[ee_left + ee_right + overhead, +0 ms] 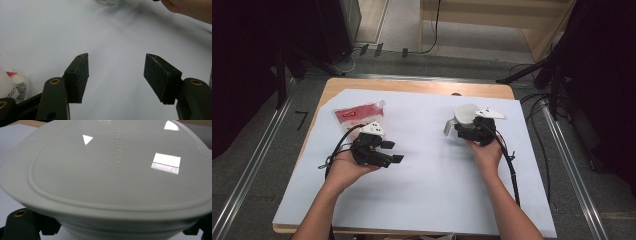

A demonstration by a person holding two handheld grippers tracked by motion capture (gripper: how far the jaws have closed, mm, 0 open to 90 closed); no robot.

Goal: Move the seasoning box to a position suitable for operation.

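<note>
Right gripper (463,131) jaws pinching white lidded container (110,177), lifted | left gripper (116,77) jaws spread, empty | red pouch (357,114) near surface's far-left corner, untouched.

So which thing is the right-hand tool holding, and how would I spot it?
Look at the white sheet covering the table, right half. There the right gripper has its jaws around a pale grey lidded container. Unlike the red-and-clear pouch at the left, it is rigid, glossy and rounded.

Wide bare white sheet (432,165) between both hands, free for passage. Red-white pouch (357,116) blocking far left. White lidded container (464,116) blocking far right.
</note>
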